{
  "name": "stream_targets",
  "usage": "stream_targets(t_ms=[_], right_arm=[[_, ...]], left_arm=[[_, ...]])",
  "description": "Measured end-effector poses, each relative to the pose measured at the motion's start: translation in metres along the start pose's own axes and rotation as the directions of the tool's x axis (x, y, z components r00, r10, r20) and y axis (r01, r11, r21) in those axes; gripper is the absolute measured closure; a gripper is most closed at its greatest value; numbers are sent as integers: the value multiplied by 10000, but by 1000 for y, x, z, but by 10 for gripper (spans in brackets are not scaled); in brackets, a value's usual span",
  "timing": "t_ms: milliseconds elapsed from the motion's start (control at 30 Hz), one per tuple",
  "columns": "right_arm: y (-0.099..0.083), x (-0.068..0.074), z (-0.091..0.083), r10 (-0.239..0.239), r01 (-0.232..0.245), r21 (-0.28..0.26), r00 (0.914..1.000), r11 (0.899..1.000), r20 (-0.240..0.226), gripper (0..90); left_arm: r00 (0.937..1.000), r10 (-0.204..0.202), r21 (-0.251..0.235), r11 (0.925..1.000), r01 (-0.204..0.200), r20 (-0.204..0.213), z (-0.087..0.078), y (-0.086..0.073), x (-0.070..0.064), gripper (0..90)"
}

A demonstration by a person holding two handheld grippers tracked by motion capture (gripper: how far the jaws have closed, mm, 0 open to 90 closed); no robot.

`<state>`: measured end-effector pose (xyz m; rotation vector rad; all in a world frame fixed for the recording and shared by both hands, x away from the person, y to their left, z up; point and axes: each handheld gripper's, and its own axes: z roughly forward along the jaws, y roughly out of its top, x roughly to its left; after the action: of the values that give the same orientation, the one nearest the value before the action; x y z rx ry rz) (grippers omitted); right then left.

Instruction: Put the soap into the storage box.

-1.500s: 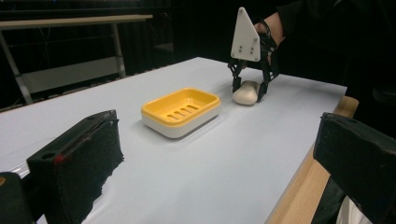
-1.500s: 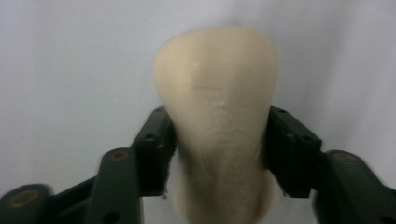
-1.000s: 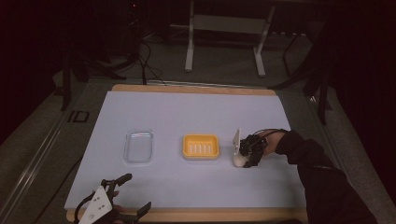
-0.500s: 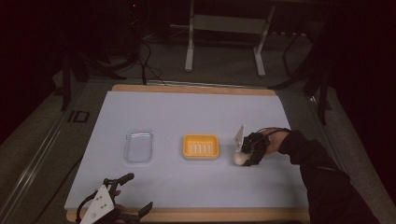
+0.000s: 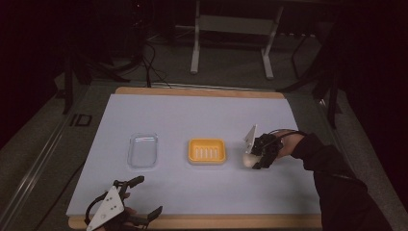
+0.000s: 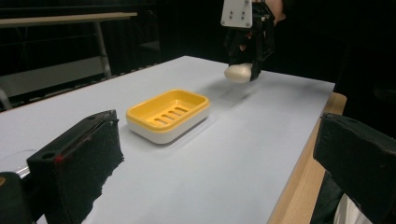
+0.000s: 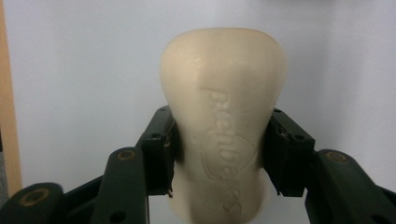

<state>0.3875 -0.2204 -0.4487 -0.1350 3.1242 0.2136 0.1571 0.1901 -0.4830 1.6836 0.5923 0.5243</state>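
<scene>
A cream bar of soap [image 7: 224, 121] with embossed lettering is clamped between the two black jaws of my right gripper [image 7: 223, 154]. In the high view the right gripper [image 5: 256, 156] holds the soap [image 5: 248, 160] just right of a yellow soap dish [image 5: 207, 150] on the white table. From the left gripper view the soap [image 6: 238, 73] hangs slightly above the table, beyond the yellow dish [image 6: 168, 114]. My left gripper [image 5: 139, 196] rests at the front left edge, jaws wide apart and empty.
A clear plastic lid or tray [image 5: 143, 150] lies left of the yellow dish. The white mat [image 5: 192, 115] covers a wooden table whose edge [image 5: 202, 222] runs along the front. Metal stand legs [image 5: 231, 38] and cables sit on the dark floor behind.
The right gripper with the soap has shifted slightly down and toward the front. The left gripper has barely moved.
</scene>
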Motion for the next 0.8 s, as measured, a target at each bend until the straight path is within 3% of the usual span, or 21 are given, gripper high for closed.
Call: stream_targets(t_ms=[433, 633, 800], right_arm=[[10, 0, -30, 211, -212, 36, 9992, 9998, 349, 497], [19, -3, -46, 187, -165, -409, 9983, 9990, 545, 497], [28, -5, -52, 35, -7, -440, 9980, 9990, 631, 497]], left_arm=[[9996, 49, 38, 10000, -51, 260, 7, 2, 1, 12], [9996, 29, -5, 10000, -29, 266, 7, 2, 1, 12], [9996, 39, 3, 10000, -39, 283, 7, 2, 1, 12]])
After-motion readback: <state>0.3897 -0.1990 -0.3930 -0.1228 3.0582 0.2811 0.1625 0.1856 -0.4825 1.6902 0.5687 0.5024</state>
